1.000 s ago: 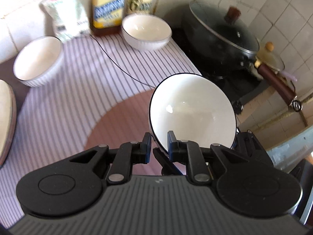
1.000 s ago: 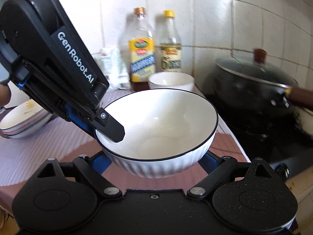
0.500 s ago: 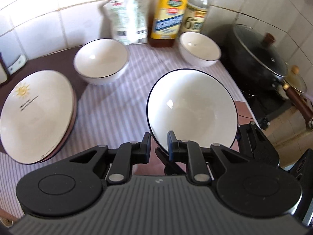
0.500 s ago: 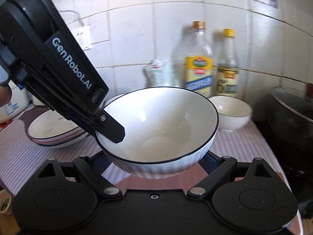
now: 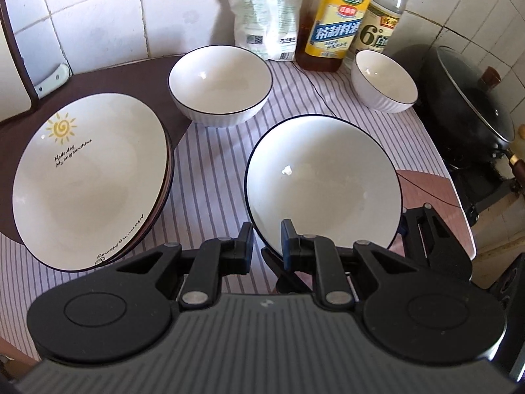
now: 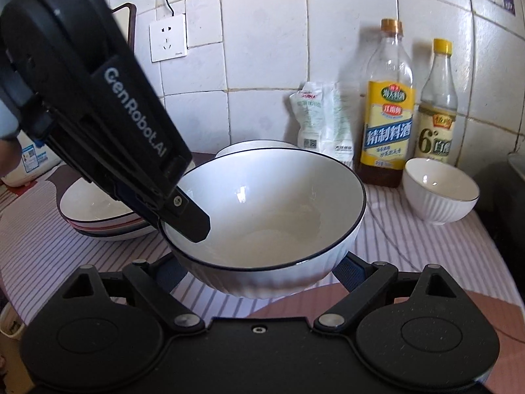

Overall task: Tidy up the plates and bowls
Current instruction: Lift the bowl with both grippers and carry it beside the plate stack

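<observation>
Right tongs (image 6: 262, 282) (tips hidden) under bowl (image 6: 272, 210).

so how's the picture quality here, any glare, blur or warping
Left wrist view: sharp; small glare spots inside the held bowl and the back bowl; fisheye bends the wall tiles. Right wrist view: softer, bottle labels slightly smeared, sun patches on the striped cloth.
</observation>
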Demonstrator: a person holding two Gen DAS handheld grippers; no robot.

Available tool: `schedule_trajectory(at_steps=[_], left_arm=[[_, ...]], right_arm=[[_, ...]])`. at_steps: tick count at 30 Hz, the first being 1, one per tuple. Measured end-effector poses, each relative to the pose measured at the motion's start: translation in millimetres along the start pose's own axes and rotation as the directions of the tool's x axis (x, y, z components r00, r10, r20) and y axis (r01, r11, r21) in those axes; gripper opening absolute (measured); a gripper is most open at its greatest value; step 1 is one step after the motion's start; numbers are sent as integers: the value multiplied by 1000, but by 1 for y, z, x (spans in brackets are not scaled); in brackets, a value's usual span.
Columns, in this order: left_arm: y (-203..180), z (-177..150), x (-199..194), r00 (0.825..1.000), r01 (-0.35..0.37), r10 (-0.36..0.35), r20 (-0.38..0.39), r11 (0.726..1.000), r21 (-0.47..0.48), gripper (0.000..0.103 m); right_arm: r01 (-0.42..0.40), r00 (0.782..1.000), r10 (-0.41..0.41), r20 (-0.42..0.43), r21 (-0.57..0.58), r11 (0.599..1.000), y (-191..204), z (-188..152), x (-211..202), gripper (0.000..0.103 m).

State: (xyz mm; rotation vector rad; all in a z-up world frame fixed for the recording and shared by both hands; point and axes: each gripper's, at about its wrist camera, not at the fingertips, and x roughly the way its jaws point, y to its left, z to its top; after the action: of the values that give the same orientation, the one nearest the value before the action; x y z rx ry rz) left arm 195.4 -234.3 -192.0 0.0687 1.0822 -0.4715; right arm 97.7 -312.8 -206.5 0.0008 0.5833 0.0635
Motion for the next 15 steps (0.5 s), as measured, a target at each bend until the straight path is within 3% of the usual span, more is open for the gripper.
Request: schedule_trajectory(at_steps=[15], left_arm=[[22, 9, 36, 999, -8, 7, -42, 1000, -25, 16]], right_arm=[[-15, 999, 14, -46, -16, 1000, 3, -6, 37, 96]])
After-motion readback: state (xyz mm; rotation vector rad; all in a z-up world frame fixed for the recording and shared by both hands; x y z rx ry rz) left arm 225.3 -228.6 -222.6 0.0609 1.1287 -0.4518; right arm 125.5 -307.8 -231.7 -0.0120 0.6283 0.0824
